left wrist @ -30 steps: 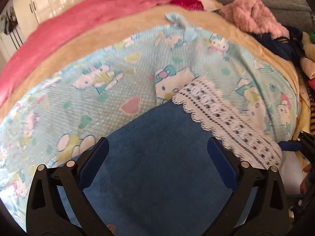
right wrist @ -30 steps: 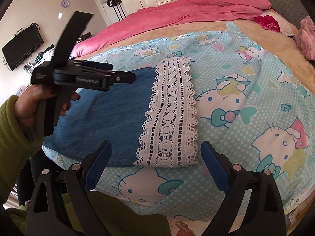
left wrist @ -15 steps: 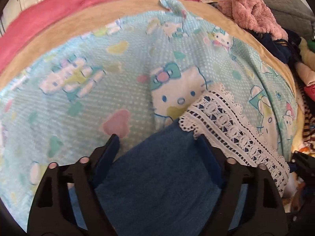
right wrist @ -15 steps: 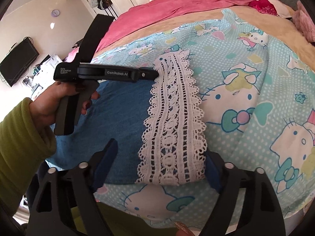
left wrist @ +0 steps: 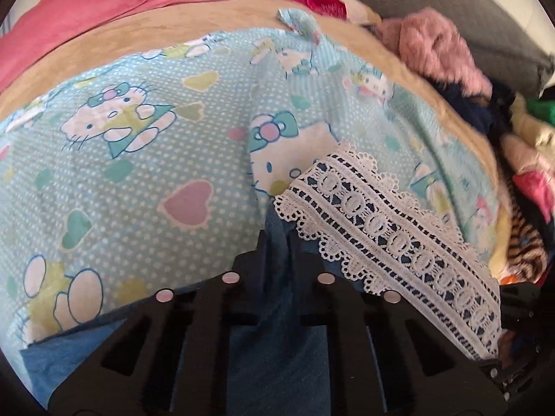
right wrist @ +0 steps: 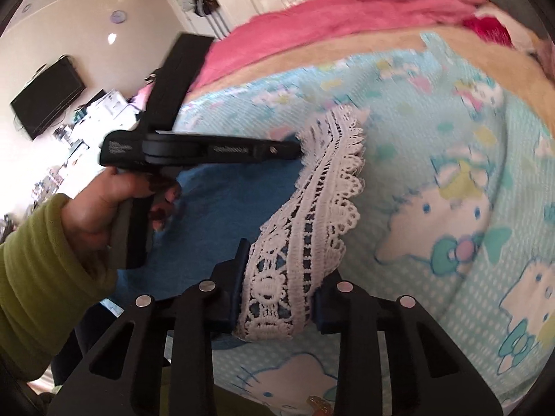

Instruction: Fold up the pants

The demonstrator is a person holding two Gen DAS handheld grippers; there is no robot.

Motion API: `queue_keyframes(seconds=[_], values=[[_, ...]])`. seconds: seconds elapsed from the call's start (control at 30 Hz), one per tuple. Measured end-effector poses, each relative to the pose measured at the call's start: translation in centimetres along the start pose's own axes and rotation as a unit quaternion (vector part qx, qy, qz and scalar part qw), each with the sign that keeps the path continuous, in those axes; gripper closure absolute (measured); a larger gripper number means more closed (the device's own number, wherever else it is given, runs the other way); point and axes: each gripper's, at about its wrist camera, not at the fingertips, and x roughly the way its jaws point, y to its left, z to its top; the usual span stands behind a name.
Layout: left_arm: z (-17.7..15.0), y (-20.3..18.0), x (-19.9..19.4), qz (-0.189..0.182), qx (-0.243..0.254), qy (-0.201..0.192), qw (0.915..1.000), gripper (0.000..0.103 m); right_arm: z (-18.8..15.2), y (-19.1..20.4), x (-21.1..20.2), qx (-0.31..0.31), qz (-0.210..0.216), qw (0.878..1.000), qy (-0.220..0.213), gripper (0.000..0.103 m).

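You are working over a bed (left wrist: 215, 34) spread with a pale blue cartoon-cat sheet (left wrist: 149, 180), a pink blanket (left wrist: 104, 3) bunched at the far side and a heap of clothes (left wrist: 461, 79) piled far right. The blue pants (right wrist: 222, 215) are lying near you on the sheet, their white lace hem (right wrist: 312, 208) running away from you, near end to far end.

Your left claw (left wrist: 277, 239) has just been closing and is now clenched on a pinch of blue cloth just left of the lace, at the far end of the hem. Your right claw (right wrist: 277, 277) has just been closing too and is gripping the lace at the near end, both pads pressing the bunched band. Your left hand (right wrist: 104, 211) is reaching in from the left, so the hem is stretching between the two claws.

That line is what the fold is turning on: the leg is extending leftward from it, so you are probably carrying the hem left over the blue cloth. The sheet is offering open room far and right; its near edge is falling away close under your right claw, though blur is hiding exactly where.
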Motion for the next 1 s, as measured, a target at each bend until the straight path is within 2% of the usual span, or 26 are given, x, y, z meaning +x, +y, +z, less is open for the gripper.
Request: queue_keyframes(seconds=[0.27, 0.37, 0.47, 0.5, 0.53, 0.57, 0.6, 0.77, 0.87, 0.97, 1.0], values=[[-1.0, 3.2, -5.9, -0.050, -0.047, -0.075, 0.9949, 0.100, 2.2, 6.7, -0.8, -0.090, 0.033, 0.995, -0.024, 0.075], [-2.1, 4.4, -8.4, -0.052, -0.056, -0.100, 0.9921, 0.100, 2.7, 9.6, 0.0, -0.124, 0.053, 0.991, -0.020, 0.075], [-3.6, 5.8, -9.9, -0.040, -0.071, -0.110, 0.9906, 0.099, 2.3, 12.3, 1.6, -0.164, 0.056, 0.985, -0.006, 0.075], [-4.5, 6.7, -10.5, -0.032, -0.082, -0.117, 0.9892, 0.097, 2.1, 13.2, 2.4, -0.177, 0.058, 0.982, 0.003, 0.075], [-5.0, 7.3, -11.0, -0.022, -0.092, -0.123, 0.9878, 0.086, 1.8, 13.9, 3.0, -0.185, 0.058, 0.981, 0.010, 0.075], [-5.8, 8.3, -11.6, -0.013, -0.109, -0.130, 0.9855, 0.073, 1.5, 14.8, 4.1, -0.199, 0.056, 0.978, 0.022, 0.075], [-6.5, 9.2, -12.1, -0.009, -0.126, -0.135, 0.9827, 0.070, 1.1, 15.5, 5.0, -0.211, 0.052, 0.976, 0.030, 0.075], [-11.3, 14.0, -16.5, 0.035, -0.217, -0.173, 0.9599, 0.069, -1.6, 19.0, 8.1, -0.281, 0.019, 0.958, 0.057, 0.075], [-14.2, 15.5, -19.1, 0.036, -0.254, -0.203, 0.9448, 0.058, -2.6, 20.4, 9.0, -0.295, 0.027, 0.952, 0.072, 0.072], [-16.0, 15.8, -20.7, 0.049, -0.260, -0.213, 0.9403, 0.055, -3.1, 21.5, 9.8, -0.302, 0.037, 0.949, 0.081, 0.069], [-16.4, 15.7, -20.8, 0.048, -0.262, -0.212, 0.9401, 0.055, -3.2, 21.8, 9.9, -0.303, 0.044, 0.948, 0.083, 0.065]])
